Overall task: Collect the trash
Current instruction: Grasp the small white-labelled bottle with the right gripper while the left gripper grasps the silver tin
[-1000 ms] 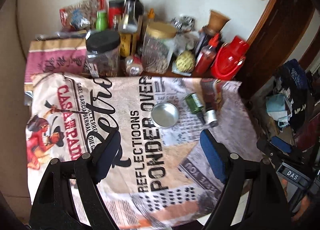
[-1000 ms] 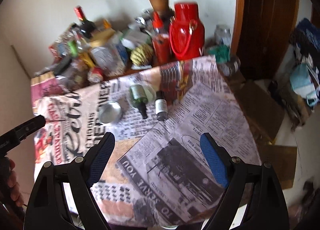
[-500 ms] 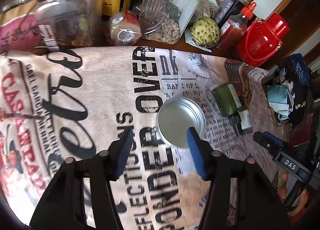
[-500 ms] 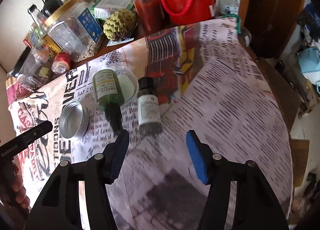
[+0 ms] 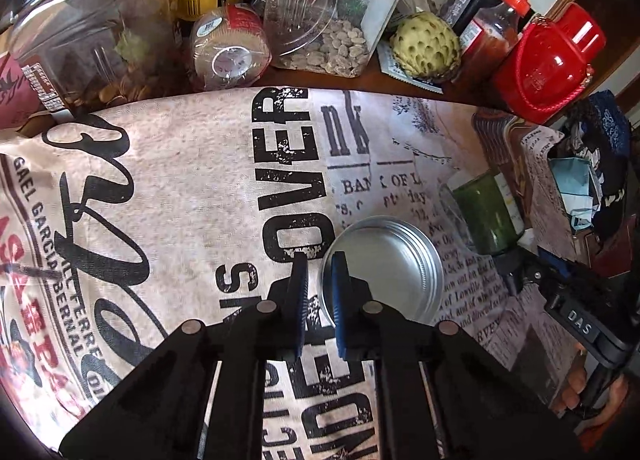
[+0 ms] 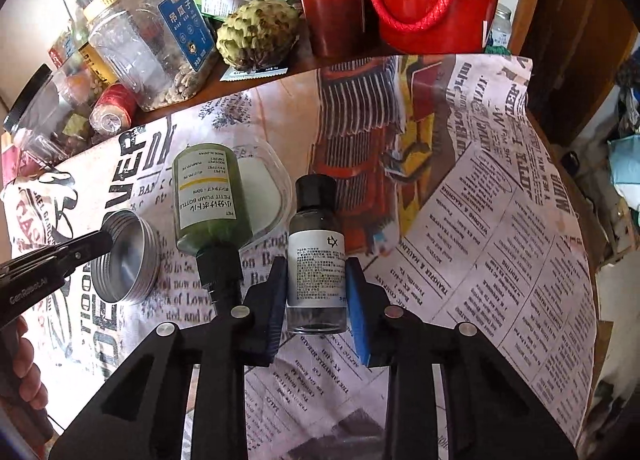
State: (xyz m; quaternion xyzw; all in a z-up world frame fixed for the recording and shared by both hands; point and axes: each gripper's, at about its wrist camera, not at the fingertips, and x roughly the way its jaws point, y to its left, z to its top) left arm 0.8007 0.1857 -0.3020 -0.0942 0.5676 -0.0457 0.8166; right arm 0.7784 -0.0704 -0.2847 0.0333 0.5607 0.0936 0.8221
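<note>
Since a second ago both grippers have dropped close to the newsprint-patterned cloth (image 5: pixel 180 180) and their jaws have been closing. The left gripper (image 5: pixel 320 260) now pinches the near rim of the silver tin lid (image 5: pixel 392 256), while the right gripper (image 6: pixel 316 272) clamps the small dark bottle (image 6: pixel 318 244) lying there. Only the right wrist view shows that bottle and the label of the green pump bottle (image 6: pixel 208 196) between lid and dark bottle.

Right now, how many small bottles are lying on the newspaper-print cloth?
2. The green pump bottle lies beside the open tin; the white-labelled bottle lies to its right, between the right gripper pads. Clutter behind may hide more.
</note>
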